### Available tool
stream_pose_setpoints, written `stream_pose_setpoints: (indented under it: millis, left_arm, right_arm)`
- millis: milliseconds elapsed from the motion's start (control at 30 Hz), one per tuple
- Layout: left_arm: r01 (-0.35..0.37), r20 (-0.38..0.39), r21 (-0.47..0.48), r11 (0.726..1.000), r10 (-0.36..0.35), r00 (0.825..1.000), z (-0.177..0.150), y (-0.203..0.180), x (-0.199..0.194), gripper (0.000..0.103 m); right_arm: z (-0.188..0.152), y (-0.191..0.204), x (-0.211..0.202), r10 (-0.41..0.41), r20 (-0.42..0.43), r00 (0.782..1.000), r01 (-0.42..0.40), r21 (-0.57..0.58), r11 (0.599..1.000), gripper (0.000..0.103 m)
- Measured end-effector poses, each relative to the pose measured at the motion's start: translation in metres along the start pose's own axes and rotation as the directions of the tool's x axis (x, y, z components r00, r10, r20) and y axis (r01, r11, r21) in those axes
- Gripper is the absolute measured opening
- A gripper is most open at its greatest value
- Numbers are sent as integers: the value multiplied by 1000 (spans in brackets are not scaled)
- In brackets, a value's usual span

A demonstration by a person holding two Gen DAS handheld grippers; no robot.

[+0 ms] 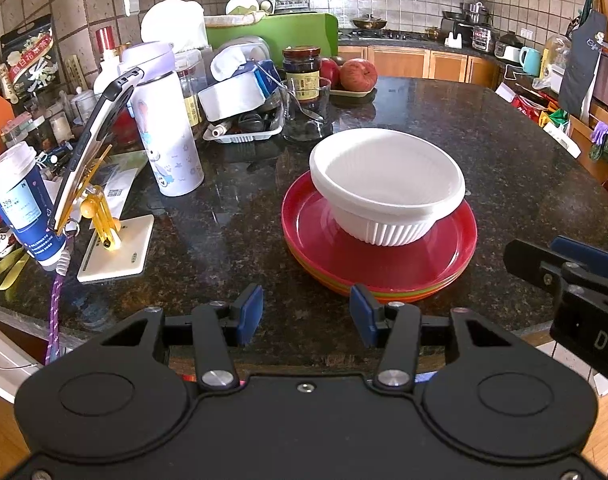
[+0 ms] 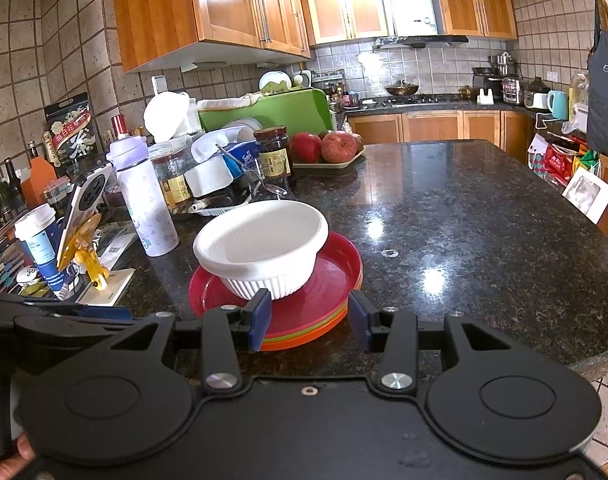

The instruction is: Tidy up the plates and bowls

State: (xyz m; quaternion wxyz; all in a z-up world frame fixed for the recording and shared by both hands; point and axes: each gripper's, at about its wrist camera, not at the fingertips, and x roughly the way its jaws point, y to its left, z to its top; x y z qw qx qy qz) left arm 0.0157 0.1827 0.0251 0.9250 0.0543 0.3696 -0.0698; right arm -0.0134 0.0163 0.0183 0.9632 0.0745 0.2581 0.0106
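Note:
A stack of white ribbed bowls (image 1: pixel 387 186) sits upright on a stack of plates, red on top (image 1: pixel 384 252), with green and orange plates beneath, on the dark granite counter (image 1: pixel 224 216). My left gripper (image 1: pixel 306 314) is open and empty, just short of the plates' near rim. In the right wrist view the bowls (image 2: pixel 264 246) and plates (image 2: pixel 328 280) lie just ahead. My right gripper (image 2: pixel 310 320) is open and empty at the plates' near edge. It also shows in the left wrist view (image 1: pixel 576 276) at the right.
A phone on a yellow stand (image 1: pixel 100 184), a white bottle (image 1: pixel 166 136), a blue cup (image 1: pixel 22 204), a glass bowl (image 1: pixel 308 110), a jar (image 1: pixel 302 72) and a tray of apples (image 1: pixel 354 76) crowd the counter's left and back. The counter's front edge (image 1: pixel 504 326) is near.

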Motion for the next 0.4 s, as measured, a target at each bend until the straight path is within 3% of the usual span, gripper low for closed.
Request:
stream_pose_setpoints:
  millis: [400]
  left_arm:
    - [2, -4, -1, 1000, -2, 1000, 1, 1, 1, 56]
  right_arm:
    - [0, -2, 1, 4, -3, 1000, -4, 3, 1000, 45]
